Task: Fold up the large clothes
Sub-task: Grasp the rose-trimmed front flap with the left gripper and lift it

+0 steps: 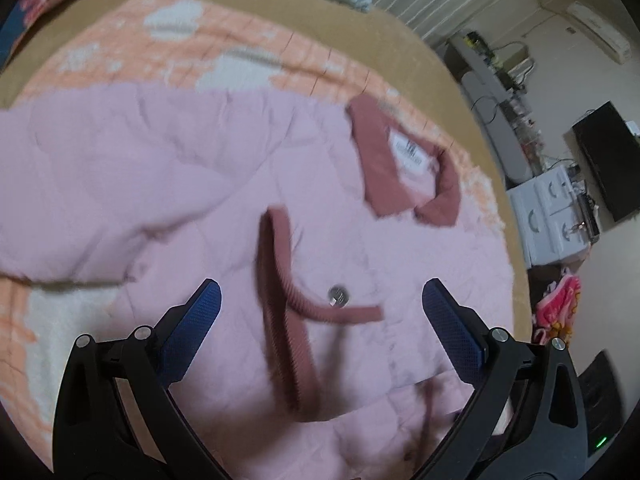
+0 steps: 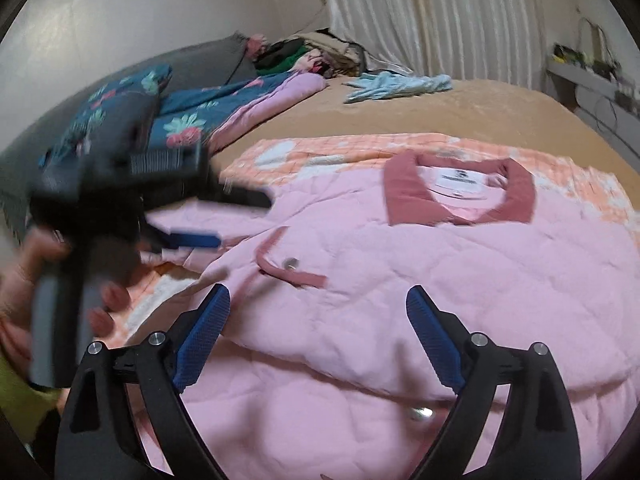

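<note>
While blur softens both views, seen spread flat on a blanket [image 2: 592, 196] over a bed [image 2: 500, 112]: pink jacket [image 2: 460, 280], beneath left gripper [image 1: 320, 300] and right gripper [image 2: 318, 304], jaws wide apart, apparently gripping nothing.

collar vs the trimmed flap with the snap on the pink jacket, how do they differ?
The collar is a wide solid band curving around the neck label; the flap is pink with only a thin edging. The flap carries a silver snap; the collar shows none. The collar sits at the jacket top, the flap lower down. Both share the dusty-rose trim.
</note>
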Demonstrator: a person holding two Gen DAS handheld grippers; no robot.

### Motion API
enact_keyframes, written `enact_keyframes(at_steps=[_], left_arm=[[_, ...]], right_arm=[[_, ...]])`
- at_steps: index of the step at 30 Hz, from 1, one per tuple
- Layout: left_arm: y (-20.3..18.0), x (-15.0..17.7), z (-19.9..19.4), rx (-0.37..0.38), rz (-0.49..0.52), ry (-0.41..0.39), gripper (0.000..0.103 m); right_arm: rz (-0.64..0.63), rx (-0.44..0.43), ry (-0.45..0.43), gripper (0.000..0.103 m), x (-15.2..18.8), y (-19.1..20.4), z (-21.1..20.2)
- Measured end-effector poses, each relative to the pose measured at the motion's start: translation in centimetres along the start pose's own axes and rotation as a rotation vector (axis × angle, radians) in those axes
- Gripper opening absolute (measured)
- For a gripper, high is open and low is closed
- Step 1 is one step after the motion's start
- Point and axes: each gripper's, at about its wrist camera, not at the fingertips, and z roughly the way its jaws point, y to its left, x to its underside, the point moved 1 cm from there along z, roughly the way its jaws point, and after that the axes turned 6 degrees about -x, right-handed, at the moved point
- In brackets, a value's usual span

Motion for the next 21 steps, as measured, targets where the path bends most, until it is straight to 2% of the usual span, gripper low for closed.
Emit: enact_keyframes(at_steps=[6,9,10,11,13,14,17,21], left_arm=[[0.4,2.4,3.3,0.032,-0.033,0.072,0.088],[-0.6,2.8,3.8,-0.01,0.013,0.064,0.073],[-1.1,2.9,3.8,-0.015,0.034,0.06,0.061],[-1.6,2.9,3.7,-0.036,0.059,0.048,0.058],[-3.0,2.9,3.1,-0.082,0.152,-0.002,0.025],[-3.6,2.9,2.8,-0.094,0.186,-0.025,0.018],[-5.3,2.1,0.9,-0.094,0.266,-0.102,0.01],[-7.7,-0.2,-2.7,-0.057,0.31,-0.199,0.008]], right_arm=[[0.083,0.117,-0.013,0.089,0.4,-4.8,-2.8],[0.121,0.175,-0.013,0.089,1.0,-7.4,-4.2],[0.132,0.196,-0.017,0.089,1.3,-8.2,-4.8],[0.141,0.212,-0.022,0.089,1.5,-8.9,-5.2],[0.169,0.247,-0.03,0.089,2.1,-10.4,-6.2],[0.183,0.262,-0.036,0.089,2.3,-11.1,-6.7],[0.232,0.31,-0.065,0.089,2.9,-13.1,-8.3],[0.267,0.344,-0.073,0.089,3.1,-14.8,-9.8]])
